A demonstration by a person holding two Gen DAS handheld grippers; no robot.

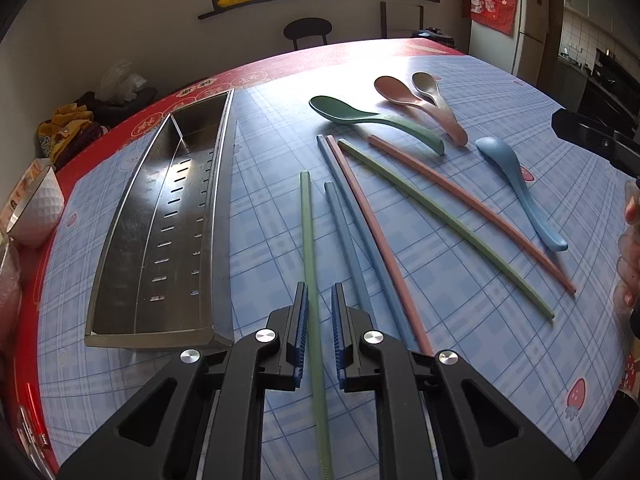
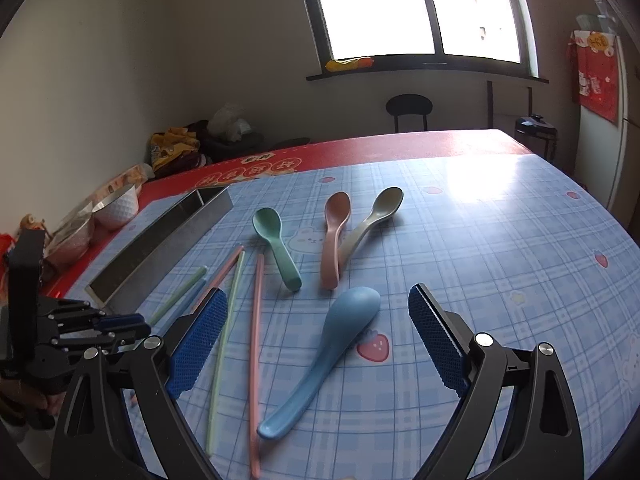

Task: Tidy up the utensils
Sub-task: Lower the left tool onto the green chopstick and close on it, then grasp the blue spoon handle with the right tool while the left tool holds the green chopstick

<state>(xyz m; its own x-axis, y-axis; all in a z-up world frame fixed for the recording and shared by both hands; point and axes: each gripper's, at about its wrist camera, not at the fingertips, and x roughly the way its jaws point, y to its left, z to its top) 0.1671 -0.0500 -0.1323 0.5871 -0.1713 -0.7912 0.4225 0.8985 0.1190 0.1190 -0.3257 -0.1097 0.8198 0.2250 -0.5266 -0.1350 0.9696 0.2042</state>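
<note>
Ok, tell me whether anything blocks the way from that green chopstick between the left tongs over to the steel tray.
Nothing visible does. The green chopstick lies between the left tongs, nearest the steel tray, with only bare tablecloth between them. The other chopsticks lie on its far side.

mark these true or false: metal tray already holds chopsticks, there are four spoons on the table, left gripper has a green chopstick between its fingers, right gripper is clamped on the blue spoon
1. The metal tray already holds chopsticks. False: no utensil shows in it; the chopsticks lie on the table.
2. Four spoons lie on the table. True: green spoon, pink spoon, beige spoon, blue spoon.
3. The left gripper has a green chopstick between its fingers. True.
4. The right gripper is clamped on the blue spoon. False: its jaws stand wide open around the spoon, not touching it.
</note>
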